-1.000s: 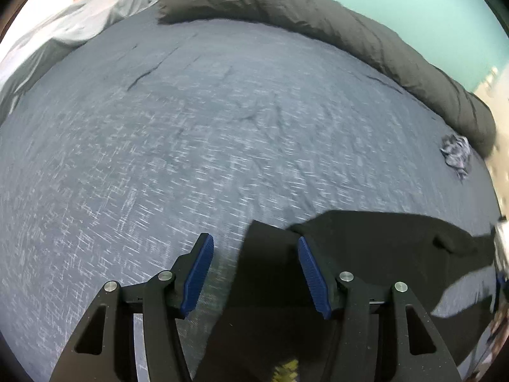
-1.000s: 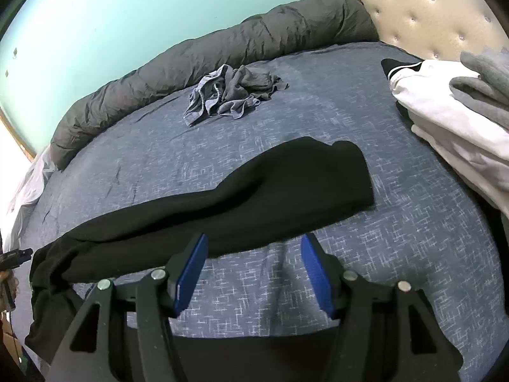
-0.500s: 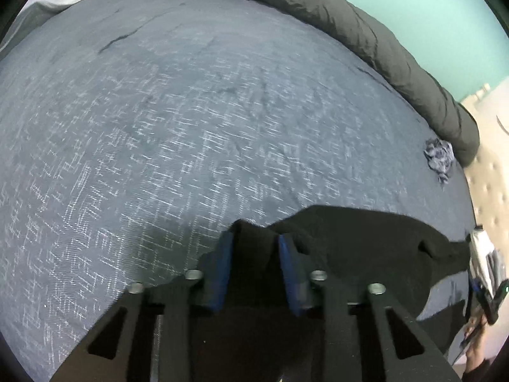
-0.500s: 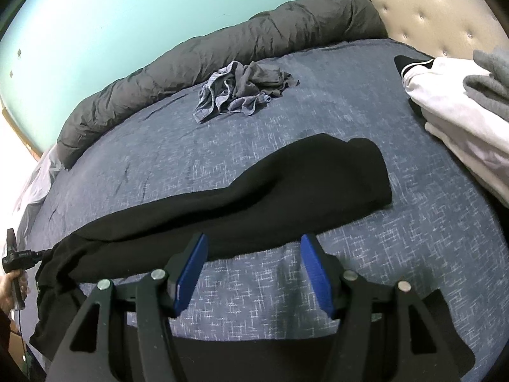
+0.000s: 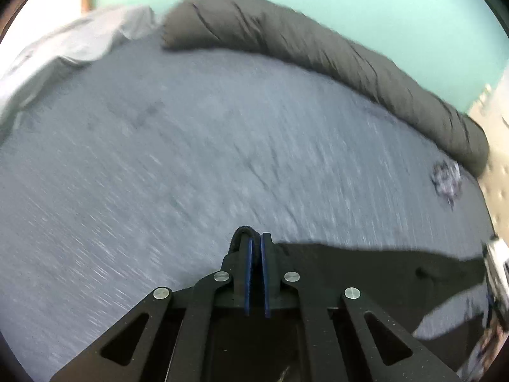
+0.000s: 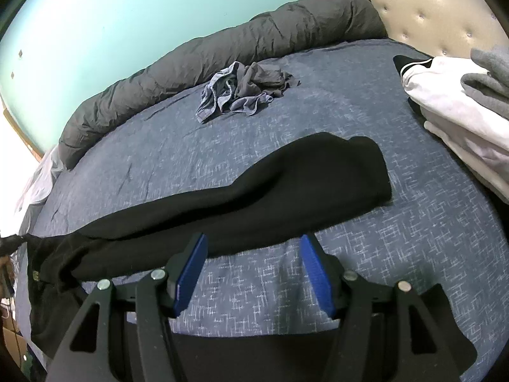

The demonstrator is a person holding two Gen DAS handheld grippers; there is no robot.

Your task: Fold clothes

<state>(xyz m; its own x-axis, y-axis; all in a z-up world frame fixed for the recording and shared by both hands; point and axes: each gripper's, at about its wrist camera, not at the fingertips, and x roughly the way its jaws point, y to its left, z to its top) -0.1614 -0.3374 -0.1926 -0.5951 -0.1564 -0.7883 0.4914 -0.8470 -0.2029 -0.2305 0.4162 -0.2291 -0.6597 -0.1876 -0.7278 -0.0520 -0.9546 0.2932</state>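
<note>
Black garment (image 6: 286,172) sprawled long across bed (image 6: 413,222) near front edge; soft, limp, light, best pinched at hems. Left gripper (image 5: 255,248) clenched on its bunched end. Right gripper (image 6: 254,264) released, hovering above bed

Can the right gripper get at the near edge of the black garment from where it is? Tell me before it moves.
Probably yes. The right gripper is open and empty, its jaws standing over the blue bedspread, with the near edge of the black garment just ahead and nothing lying between them.
</note>
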